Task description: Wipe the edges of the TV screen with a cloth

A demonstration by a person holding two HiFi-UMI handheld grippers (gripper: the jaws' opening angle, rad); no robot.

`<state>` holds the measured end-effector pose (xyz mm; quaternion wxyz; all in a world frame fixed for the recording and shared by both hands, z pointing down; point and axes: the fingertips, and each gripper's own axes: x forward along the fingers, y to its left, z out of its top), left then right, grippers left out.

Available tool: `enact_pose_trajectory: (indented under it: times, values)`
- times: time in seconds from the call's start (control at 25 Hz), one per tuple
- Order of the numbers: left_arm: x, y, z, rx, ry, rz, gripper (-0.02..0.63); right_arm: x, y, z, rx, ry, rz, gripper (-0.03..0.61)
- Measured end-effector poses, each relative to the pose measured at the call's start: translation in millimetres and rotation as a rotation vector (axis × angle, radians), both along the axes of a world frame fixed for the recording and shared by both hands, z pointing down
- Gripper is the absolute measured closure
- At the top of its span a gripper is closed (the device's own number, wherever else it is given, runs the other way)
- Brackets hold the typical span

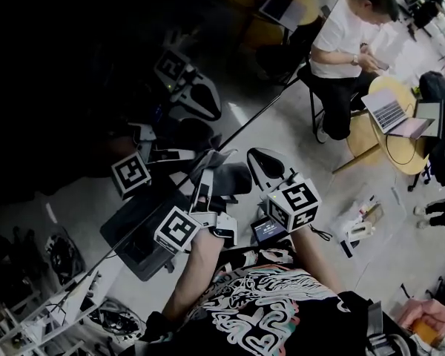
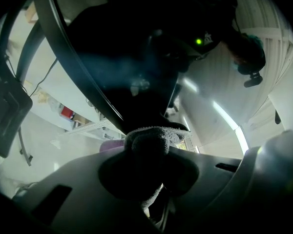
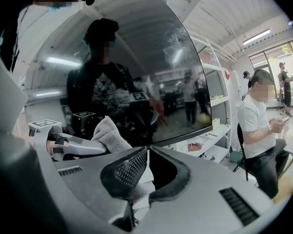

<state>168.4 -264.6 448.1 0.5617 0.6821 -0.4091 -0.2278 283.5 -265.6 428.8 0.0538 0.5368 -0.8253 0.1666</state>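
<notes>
The TV screen point(image 3: 151, 67) is a big dark glossy panel that mirrors the room; in the head view the TV screen point(image 1: 81, 87) fills the upper left. My left gripper point(image 2: 154, 162) is shut on a bunched grey cloth point(image 2: 156, 138), which presses against the screen's dark bezel point(image 2: 83, 82). From the right gripper view, the cloth point(image 3: 110, 133) sits at the screen's lower edge with the left gripper point(image 3: 73, 145) behind it. My right gripper point(image 3: 147, 152) hovers just right of the cloth, jaw tips touching, holding nothing. In the head view the left gripper point(image 1: 211, 173) and right gripper point(image 1: 261, 160) are side by side.
White shelves point(image 3: 212, 145) run under the TV. A seated person in a white shirt point(image 1: 348, 39) is on the right beside a round wooden table point(image 1: 400, 150) that carries laptops. Small white items point(image 1: 356, 228) lie on the floor.
</notes>
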Motion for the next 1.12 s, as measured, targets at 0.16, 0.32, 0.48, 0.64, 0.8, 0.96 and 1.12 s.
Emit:
enact_pose_trajectory:
  times: [0.16,0.32,0.48,0.64,0.8,0.96,1.12]
  values:
    - [4.0,-4.4,-0.5,-0.001,0.006,0.005,0.538,0.6,-5.4,0.3,0.001,0.001,-0.012,0.543]
    - [5.1,-4.9,-1.3,0.002,0.014,0.007,0.538,3.7,-0.8,2.8,-0.003,-0.003,-0.001,0.543]
    - [10.0,-7.5,1.4,0.001,0.033,0.005,0.538,9.9,2.3,10.1,-0.014,-0.004,0.013,0.543]
    - [29.5,-16.1,-0.5,-0.006,0.082,0.003,0.538,28.1,-2.3,12.8,-0.019,-0.009,0.022,0.543]
    - [49.6,-19.7,-3.6,0.001,0.069,0.010,0.538,50.0,-4.3,9.1,-0.012,-0.015,0.030,0.543]
    - [51.7,-21.1,-11.7,0.003,0.139,0.011,0.538,48.6,-5.4,6.6,-0.009,-0.015,0.038,0.543]
    - [80.7,-35.8,-3.7,-0.004,0.108,0.019,0.538,80.0,-19.3,12.8,-0.016,-0.028,0.044,0.543]
